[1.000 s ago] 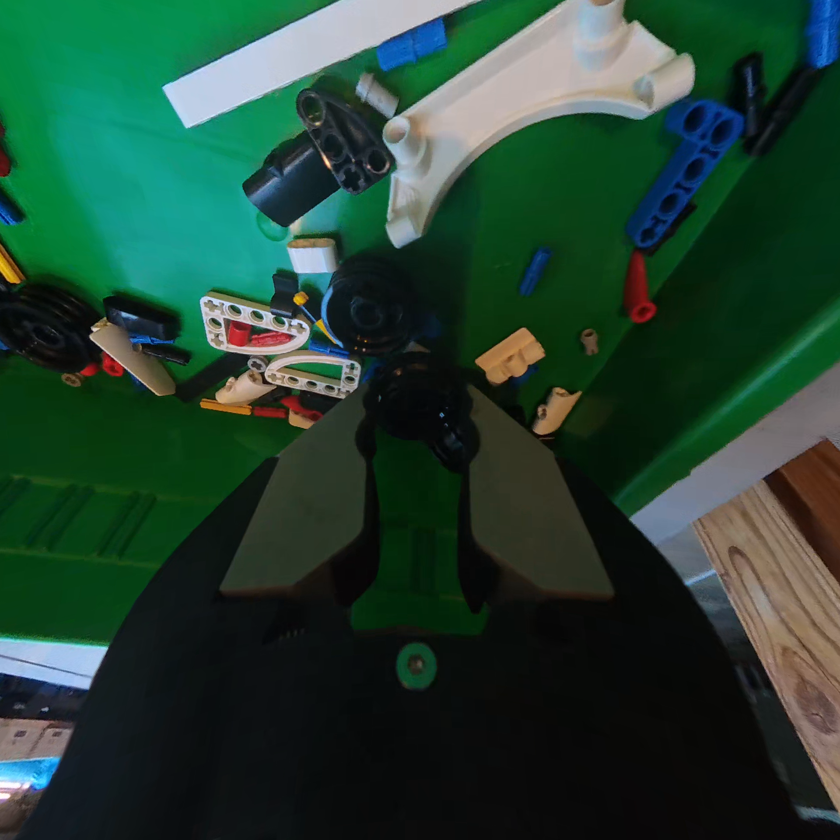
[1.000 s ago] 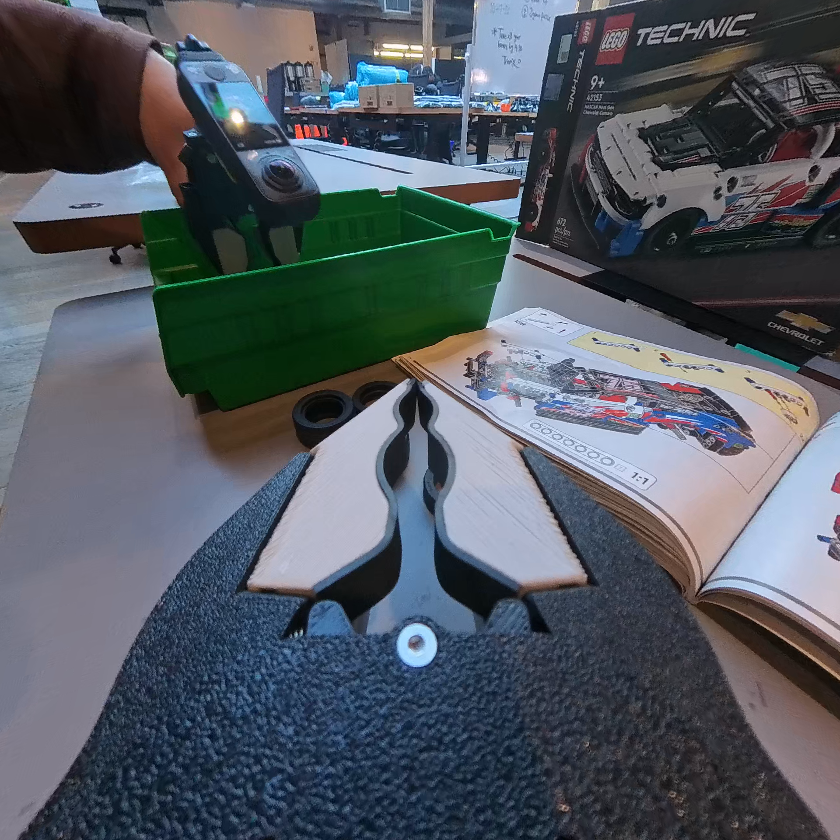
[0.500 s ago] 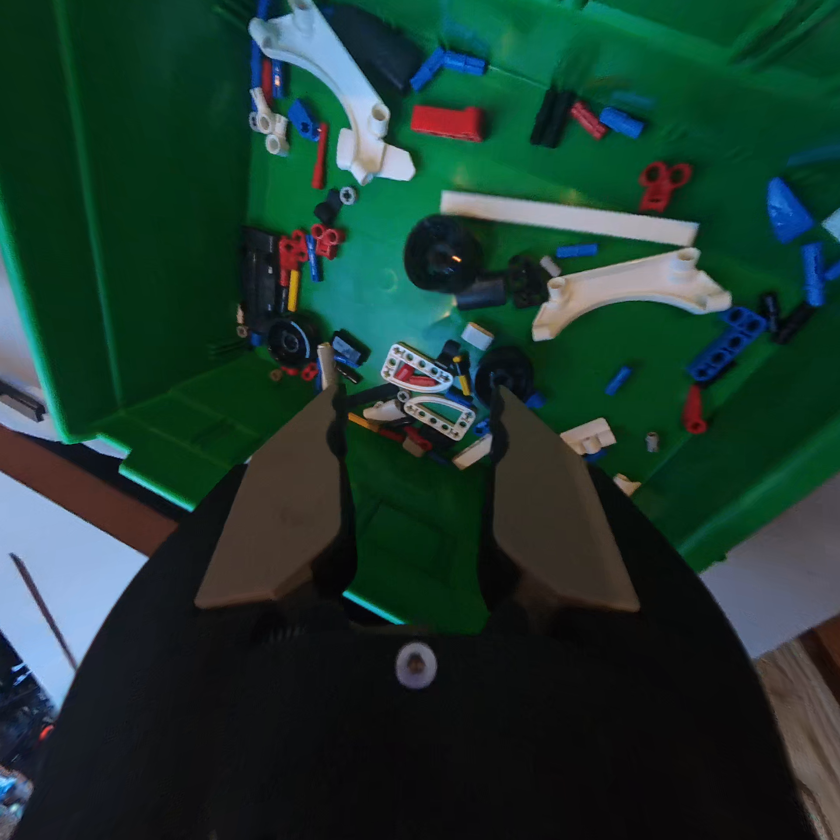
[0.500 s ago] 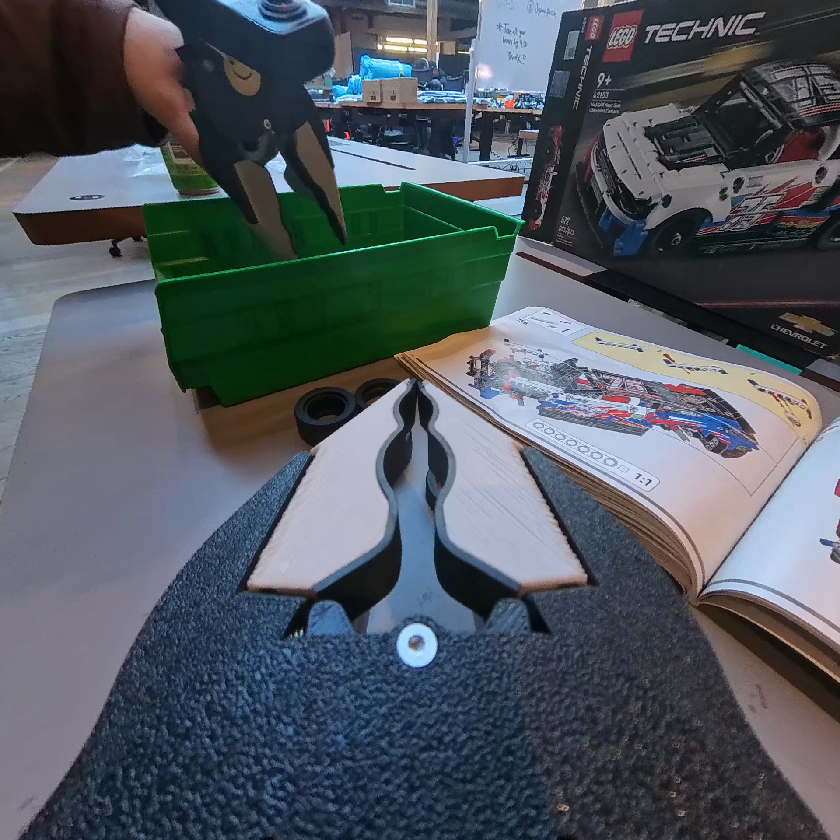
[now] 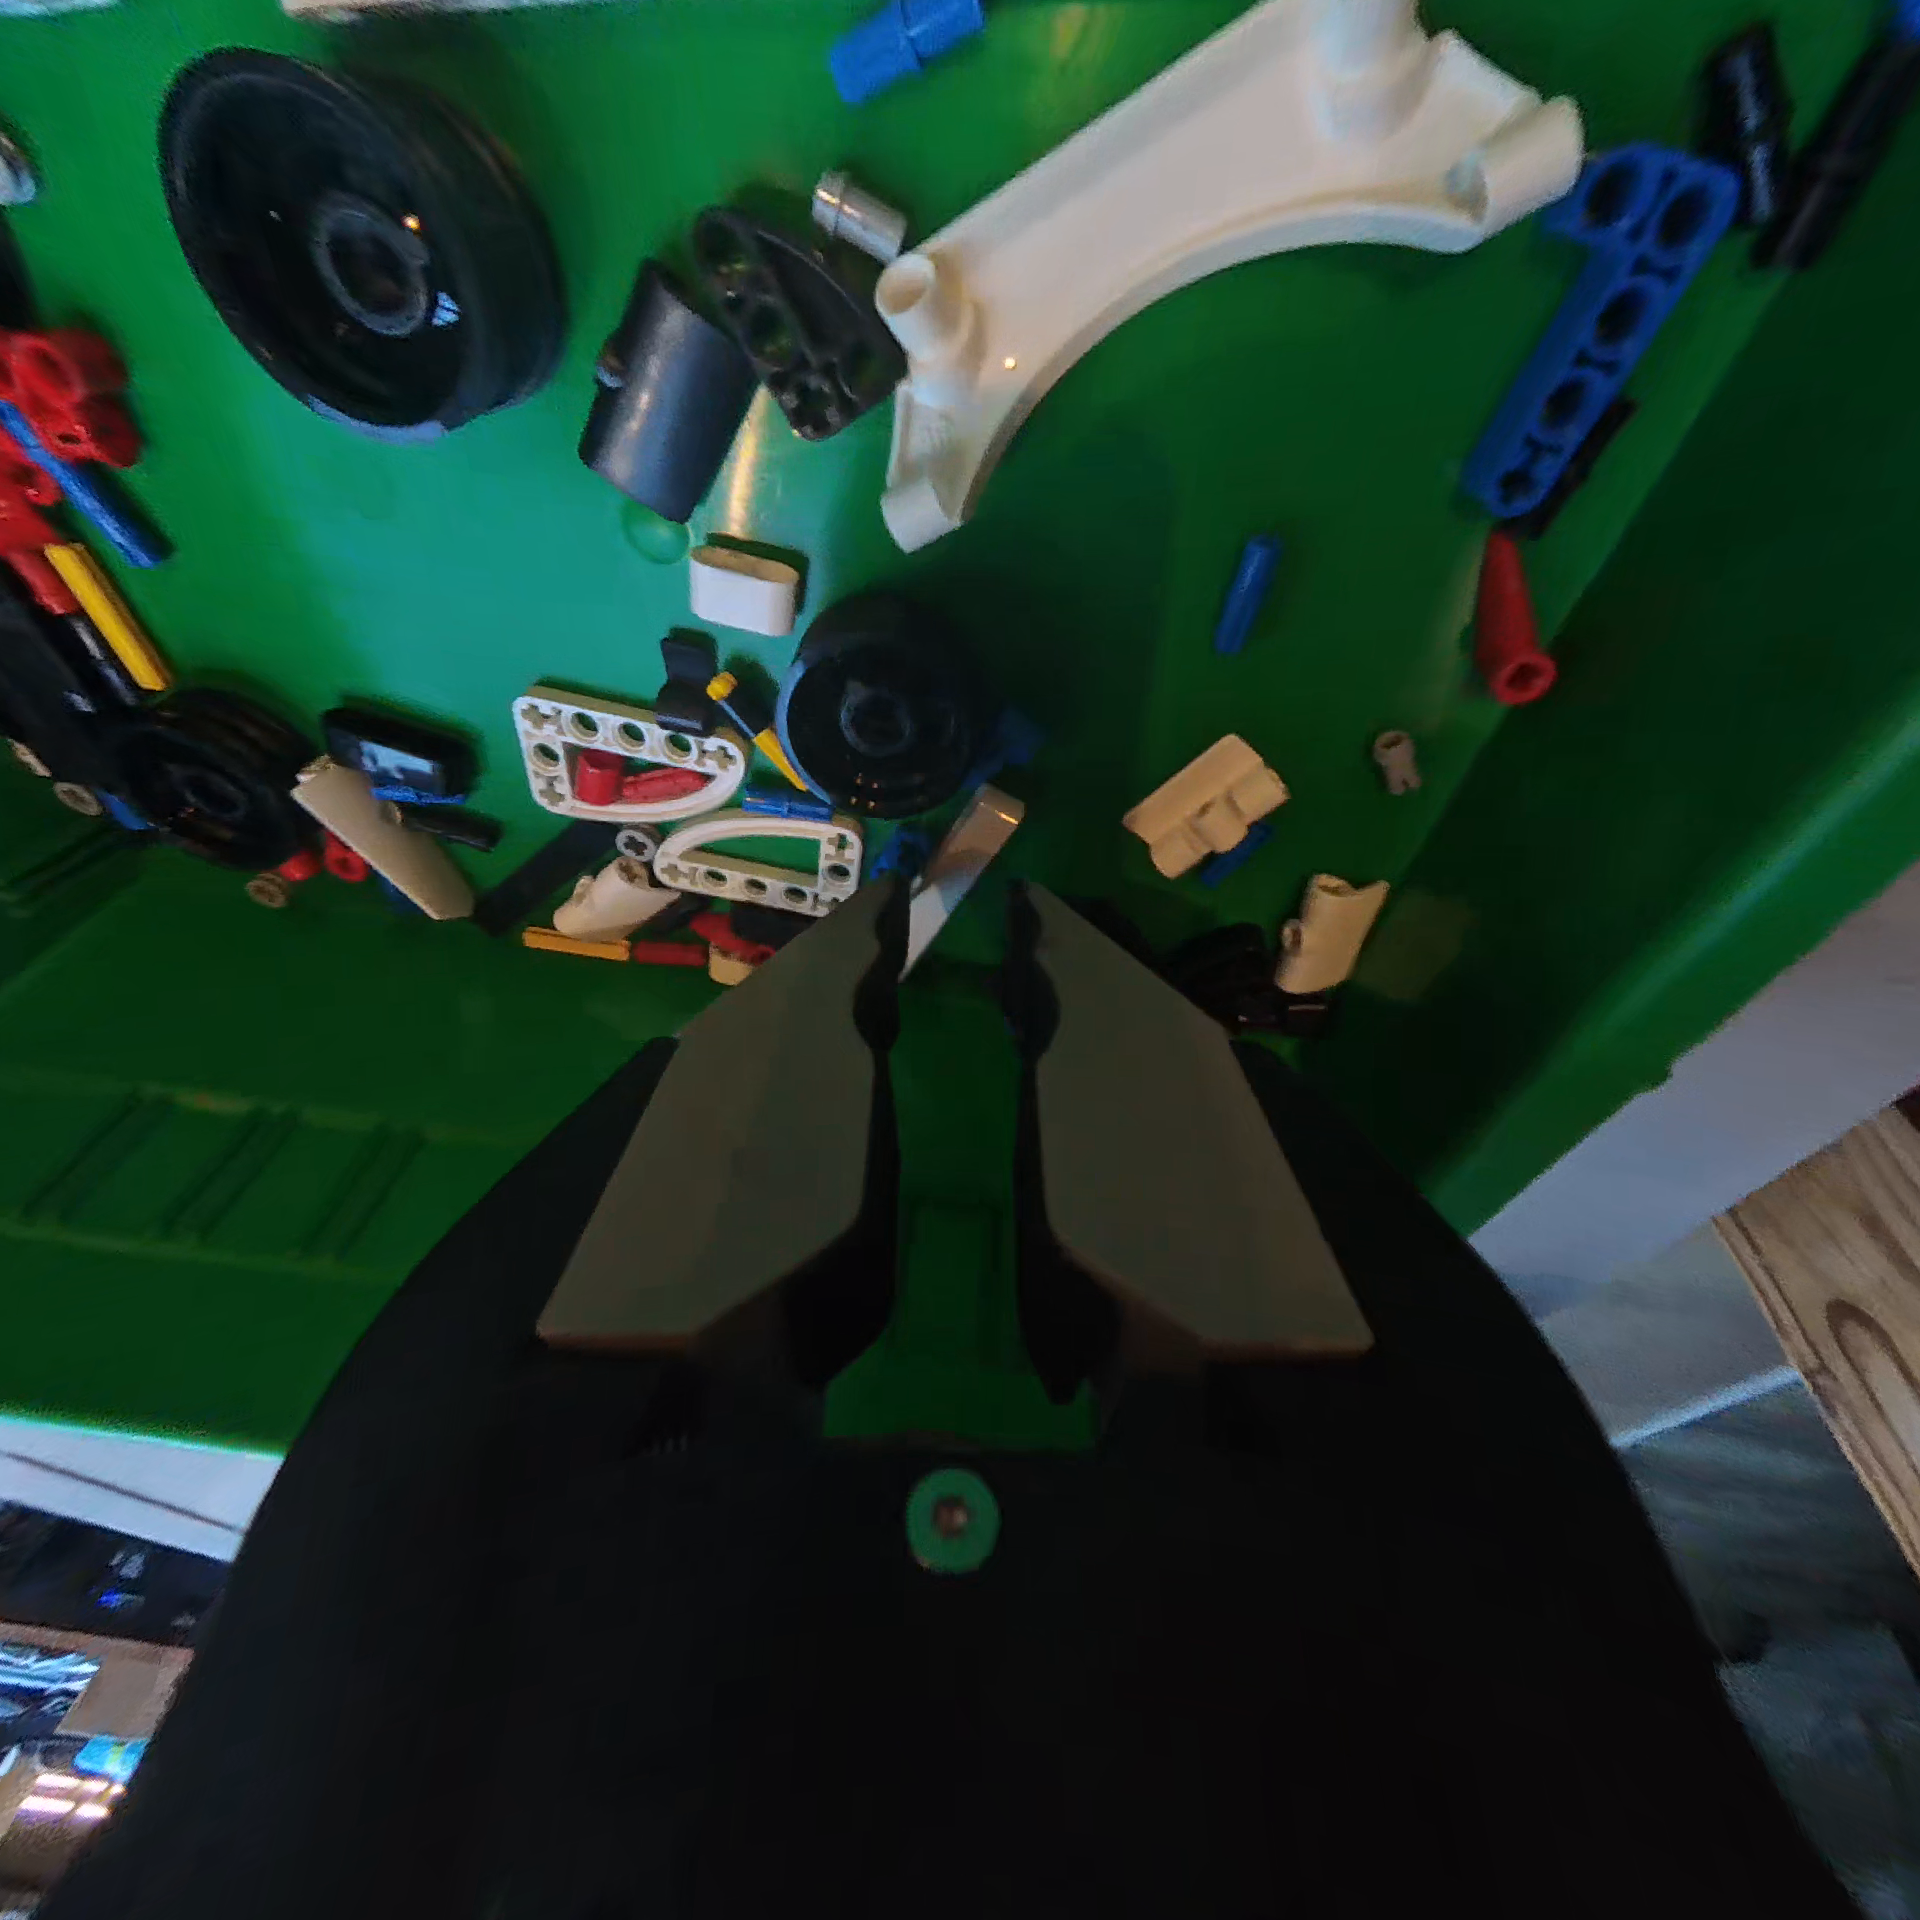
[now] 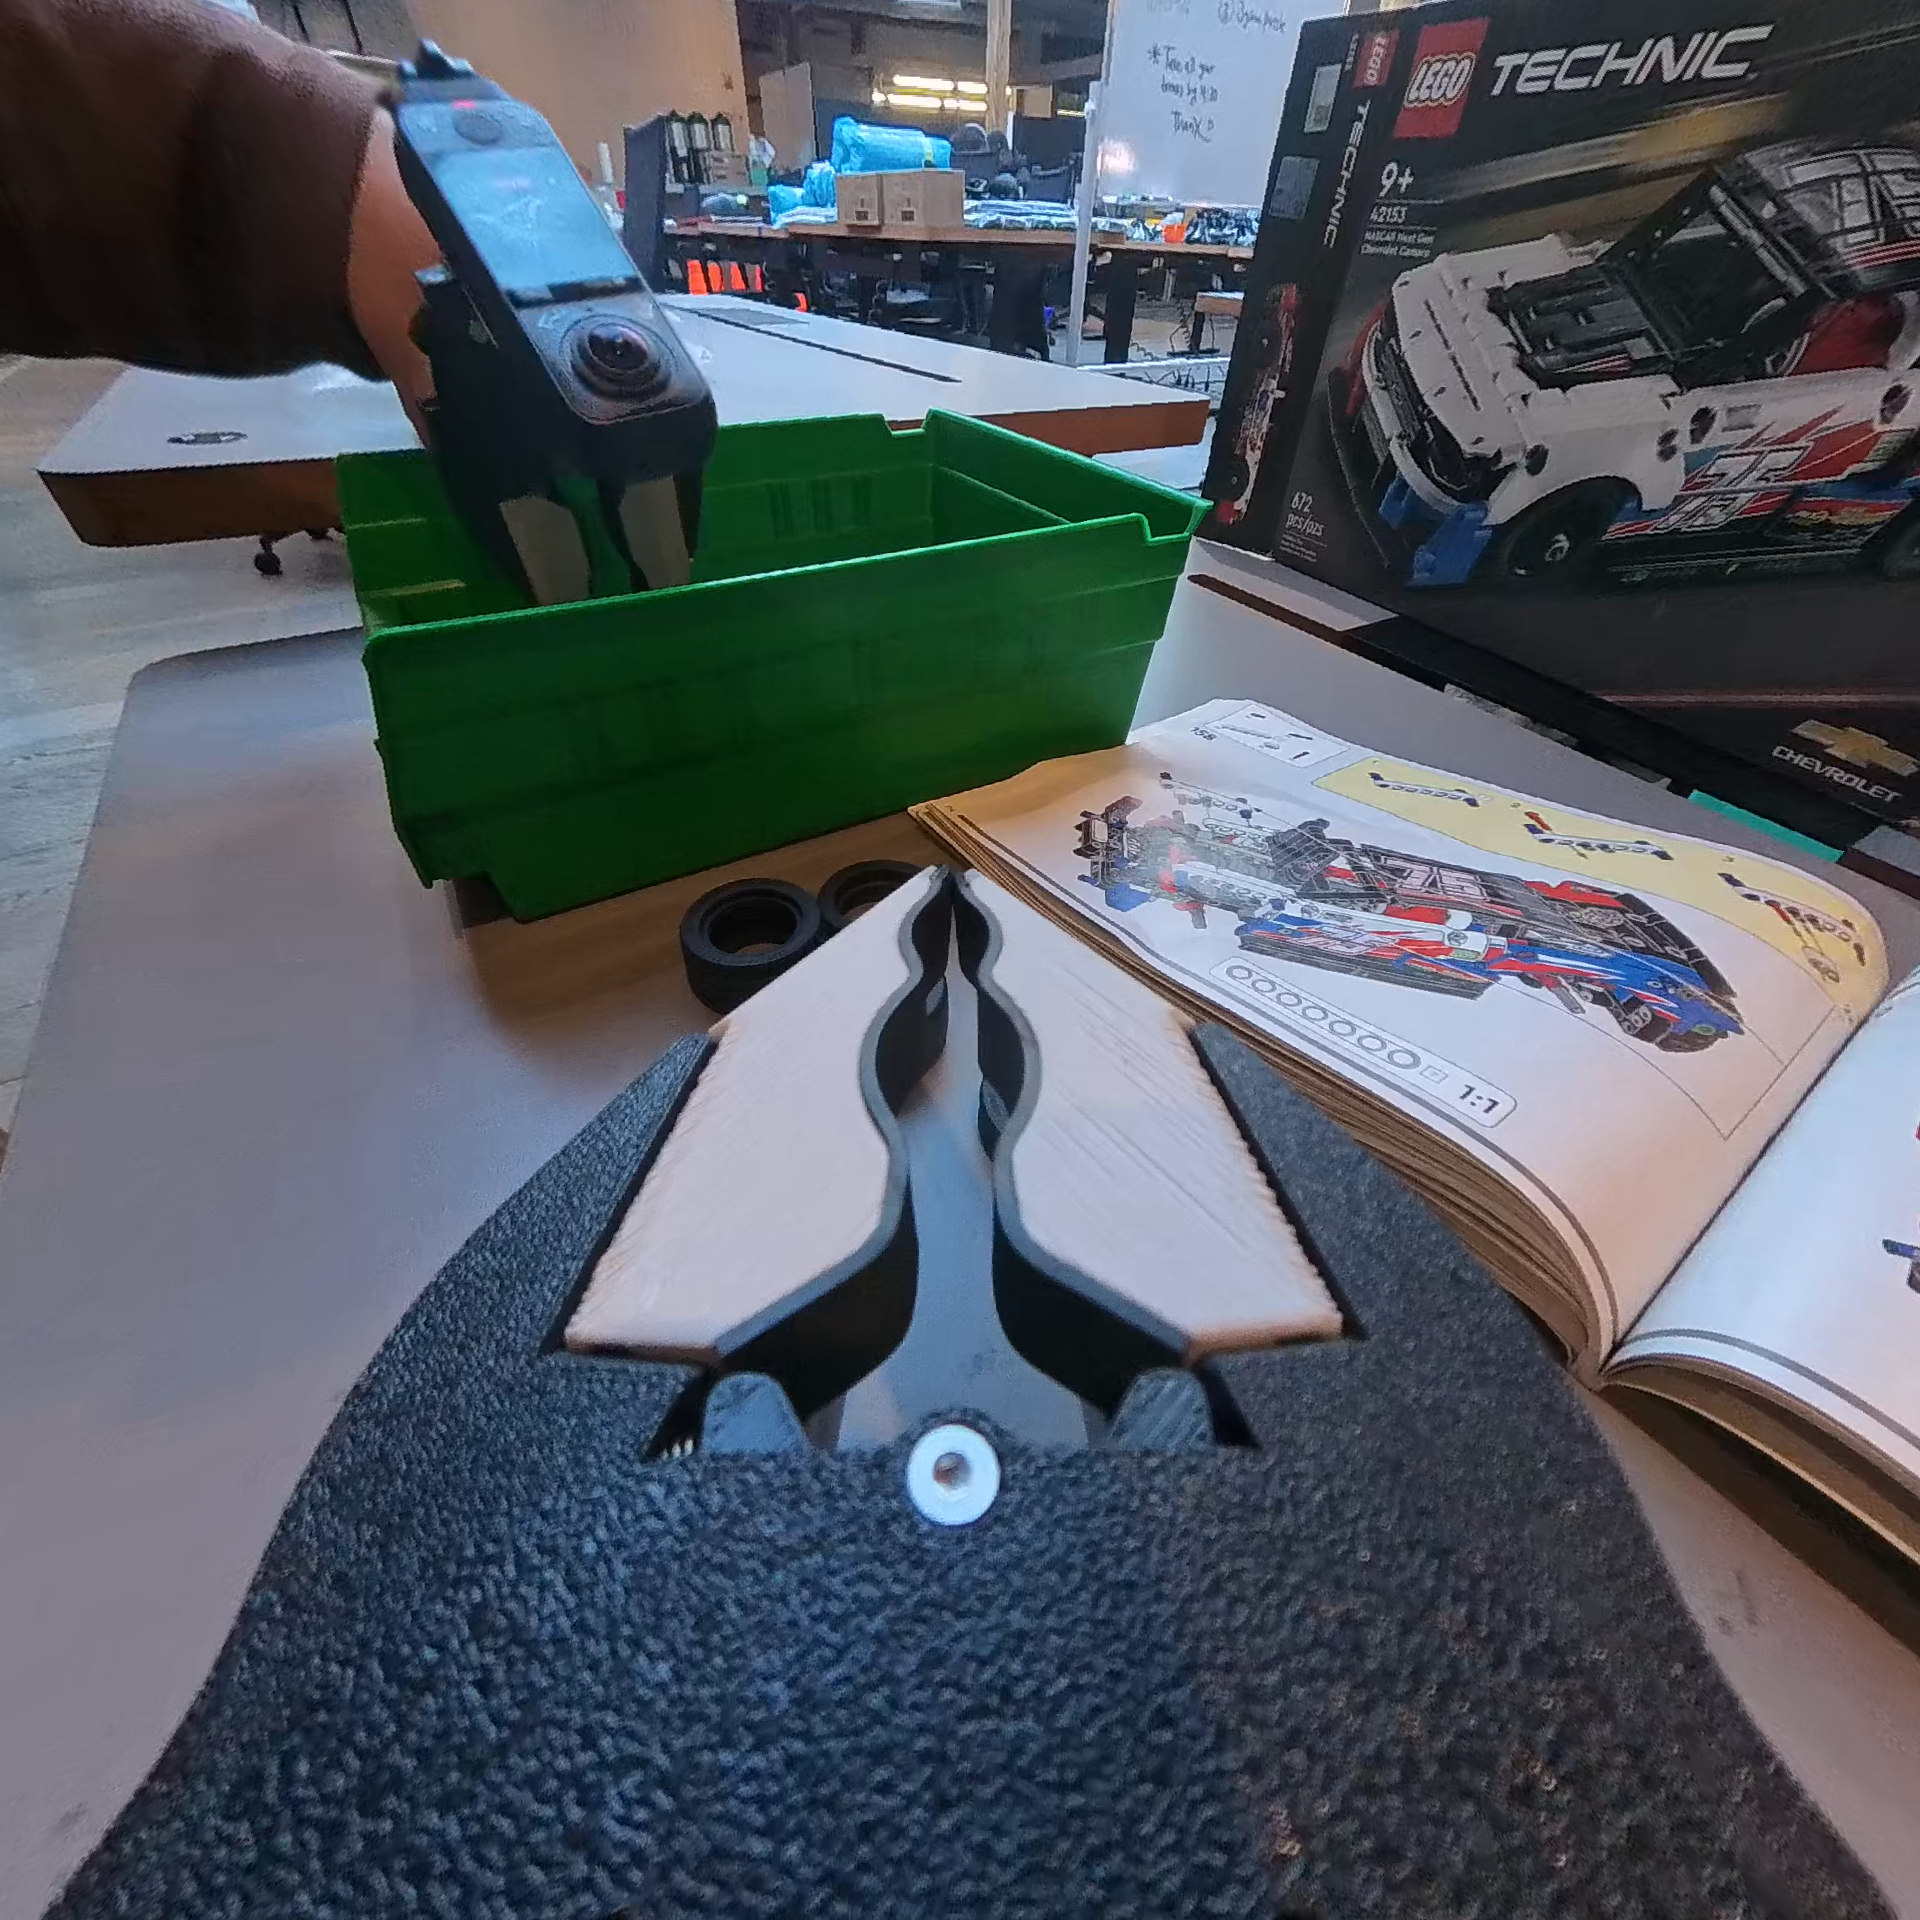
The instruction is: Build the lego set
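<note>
My left gripper (image 5: pixel 956 902) is open and empty, low inside the green bin (image 5: pixel 260 1122), over loose Lego parts. A white slanted piece (image 5: pixel 971 847) lies just ahead of its fingertips, and a small black wheel hub (image 5: pixel 883 722) lies just beyond that. A large black wheel (image 5: pixel 358 244), a white arch (image 5: pixel 1195 239) and a blue beam (image 5: pixel 1600 332) lie farther off. In the right wrist view the left gripper (image 6: pixel 601 566) dips into the bin (image 6: pixel 769 707). My right gripper (image 6: pixel 951 881) is shut above the table, with a dark shape I cannot identify behind its tips.
Two black tyres (image 6: pixel 753 940) lie on the table in front of the bin. An open instruction booklet (image 6: pixel 1455 966) lies to the right, and the set's box (image 6: pixel 1590 343) stands behind it. A person's sleeved arm (image 6: pixel 177 187) holds the left gripper. The tips of one gripper are about 30 cm away from the tips of the other. To the small black wheel hub (image 5: pixel 883 722): left tips about 4 cm, right tips about 25 cm. My left gripper is the nearer one to the white arch (image 5: pixel 1195 239): about 9 cm, against 20 cm.
A second ago my left gripper had a black wheel between its fingers. It then rose and opened wide. Now it is low in the bin again, jaws narrower and empty. The right gripper has not moved.
</note>
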### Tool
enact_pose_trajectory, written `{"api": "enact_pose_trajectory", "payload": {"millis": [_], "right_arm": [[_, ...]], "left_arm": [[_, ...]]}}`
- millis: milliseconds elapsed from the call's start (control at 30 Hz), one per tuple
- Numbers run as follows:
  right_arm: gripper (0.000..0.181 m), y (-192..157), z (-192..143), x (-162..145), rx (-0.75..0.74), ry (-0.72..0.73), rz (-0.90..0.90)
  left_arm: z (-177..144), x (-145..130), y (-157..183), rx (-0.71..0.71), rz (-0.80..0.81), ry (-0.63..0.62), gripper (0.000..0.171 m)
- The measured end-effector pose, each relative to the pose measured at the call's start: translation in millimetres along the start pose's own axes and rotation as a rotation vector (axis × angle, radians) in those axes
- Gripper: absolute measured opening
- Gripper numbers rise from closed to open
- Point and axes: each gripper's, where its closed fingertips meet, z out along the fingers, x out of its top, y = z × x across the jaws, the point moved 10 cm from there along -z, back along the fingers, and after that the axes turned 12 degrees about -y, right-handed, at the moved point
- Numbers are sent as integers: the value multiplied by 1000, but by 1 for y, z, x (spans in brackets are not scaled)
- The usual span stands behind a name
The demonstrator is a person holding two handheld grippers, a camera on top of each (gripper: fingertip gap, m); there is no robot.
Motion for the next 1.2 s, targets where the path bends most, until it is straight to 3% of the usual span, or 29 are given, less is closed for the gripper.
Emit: {"api": "enact_pose_trajectory", "payload": {"millis": [333,533,667,800,900,1000,1100,1200], "right_arm": [[0,0,0,0,1,-1,1],[0,0,0,0,4,-2,0],[0,0,1,0,2,-4,-1],[0,1,0,0,-9,4,7],[0,4,-2,0,-23,22,37],[0,10,-5,0,-30,47,78],[0,17,-11,-1,-85,75,105],[0,26,-20,-3,-206,96,128]], "left_arm": [[-5,-2,6,29,-6,35,4],[-29,-13,7,68,-69,123,4],[-60,-24,7,113,-136,275,4],[-110,-26,18,217,-193,526,5],[-155,-4,42,272,-154,717,5],[-182,41,64,251,-61,781,4],[-185,102,78,197,23,736,4],[-166,166,79,97,-20,612,5]]}}
